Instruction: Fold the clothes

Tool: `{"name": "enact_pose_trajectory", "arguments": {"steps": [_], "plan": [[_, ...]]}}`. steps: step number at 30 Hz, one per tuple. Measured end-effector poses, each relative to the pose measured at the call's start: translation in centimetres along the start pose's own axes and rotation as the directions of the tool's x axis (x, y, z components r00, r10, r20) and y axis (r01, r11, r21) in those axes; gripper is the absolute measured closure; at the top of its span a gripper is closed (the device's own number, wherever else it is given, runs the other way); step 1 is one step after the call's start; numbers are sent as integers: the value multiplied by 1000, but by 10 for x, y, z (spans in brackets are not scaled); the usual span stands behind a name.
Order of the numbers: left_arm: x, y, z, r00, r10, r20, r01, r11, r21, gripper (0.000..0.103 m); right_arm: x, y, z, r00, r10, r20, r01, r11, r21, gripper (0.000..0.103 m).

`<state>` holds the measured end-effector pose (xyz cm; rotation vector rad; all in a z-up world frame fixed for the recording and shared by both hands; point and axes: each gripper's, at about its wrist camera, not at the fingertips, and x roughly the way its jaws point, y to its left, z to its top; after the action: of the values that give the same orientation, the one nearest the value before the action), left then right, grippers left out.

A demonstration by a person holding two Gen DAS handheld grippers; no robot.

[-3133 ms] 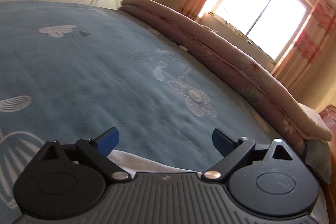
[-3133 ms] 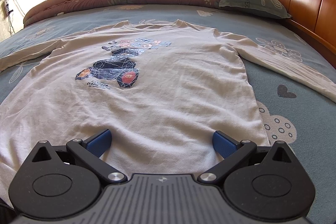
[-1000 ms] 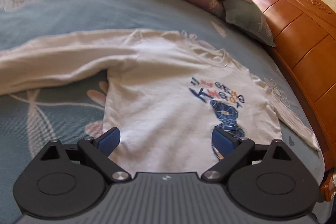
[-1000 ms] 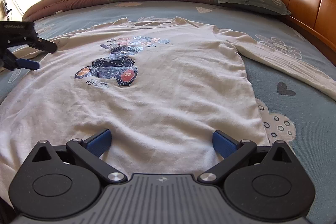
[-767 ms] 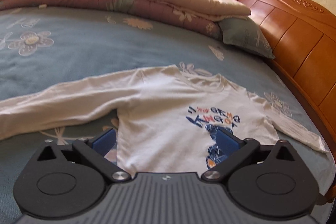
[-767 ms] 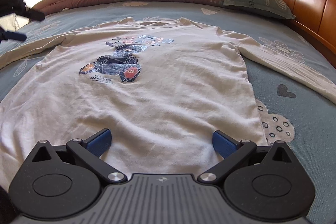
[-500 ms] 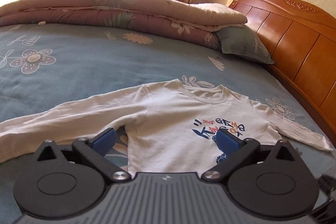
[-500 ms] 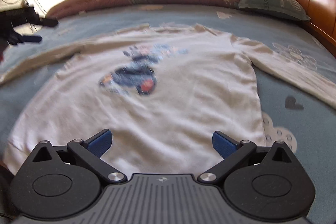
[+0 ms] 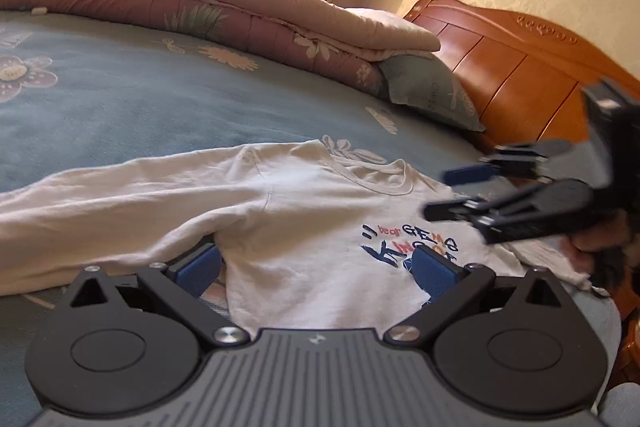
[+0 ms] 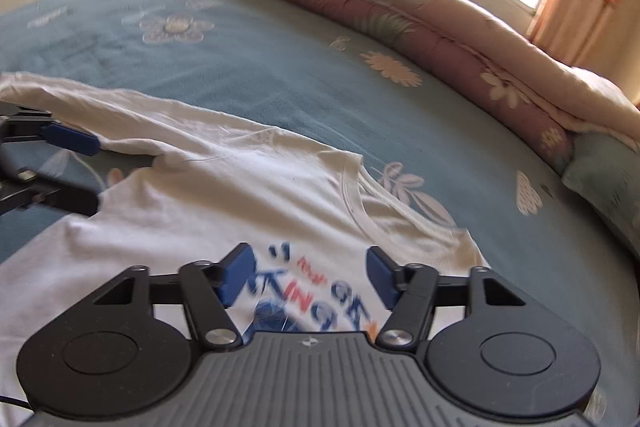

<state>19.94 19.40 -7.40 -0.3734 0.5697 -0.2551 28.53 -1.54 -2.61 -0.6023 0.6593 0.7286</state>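
Left tongs (image 9: 316,263) held wide open, empty, over shirt (image 9: 304,227) near armpit; right tongs (image 10: 308,277) part open, empty, above print. Shirt spread flat on bed (image 9: 140,107), sleeve (image 9: 100,203) outstretched. Risk: bedsheet pinched with cloth, or single layer caught, giving crooked fold.

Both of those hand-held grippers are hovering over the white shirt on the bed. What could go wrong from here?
Possibly these:
1. The two open tools, left hand-held gripper and right hand-held gripper, are close together over the shirt and could bump.
2. A pinch might catch the blue bedsheet too.
3. The long sleeve could bunch during folding.
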Motion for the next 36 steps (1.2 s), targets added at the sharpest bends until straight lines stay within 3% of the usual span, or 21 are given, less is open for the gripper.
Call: {"name": "enact_pose_trajectory", "arguments": {"steps": [3,6,10,14,16,17,18,20,23,26,30,36], "plan": [[6,12,3,999,-48,-10,47,998,-36,2,39,2,23,999,35,-16,-37,996,-82,54],[11,19,4,997,-60,-43,57,997,-55,2,74,4,45,997,77,-24,-80,991,-107,54],[12,24,4,999,-2,-52,-1,999,-40,2,105,4,64,983,158,-90,-155,987,37,54],[10,33,4,999,12,-49,-14,998,-53,2,126,14,66,979,153,-135,-135,982,133,49],[9,36,3,998,14,-56,-17,998,-54,2,144,16,66,983,129,-134,-107,981,161,36],[8,37,3,998,15,-59,-18,998,-54,2,150,12,66,986,124,-111,-102,977,187,23],[8,38,2,998,16,-62,-20,998,-54,2,157,8,67,989,118,-88,-97,972,214,16],[6,40,1,997,24,-67,-28,998,-49,2,171,-2,70,992,110,-55,-92,958,273,8],[0,39,2,998,27,-54,-30,998,-53,2,188,1,82,998,60,-29,-50,967,248,0],[-7,41,4,999,16,-31,-17,998,-61,2,189,-4,94,996,69,-54,-52,963,264,2],[-18,46,7,1000,11,-4,-12,997,-77,2,156,-11,97,989,127,-73,-99,948,301,4],[-33,53,10,999,6,35,-2,995,-100,1,145,3,79,958,197,-208,-105,917,385,2]]}}
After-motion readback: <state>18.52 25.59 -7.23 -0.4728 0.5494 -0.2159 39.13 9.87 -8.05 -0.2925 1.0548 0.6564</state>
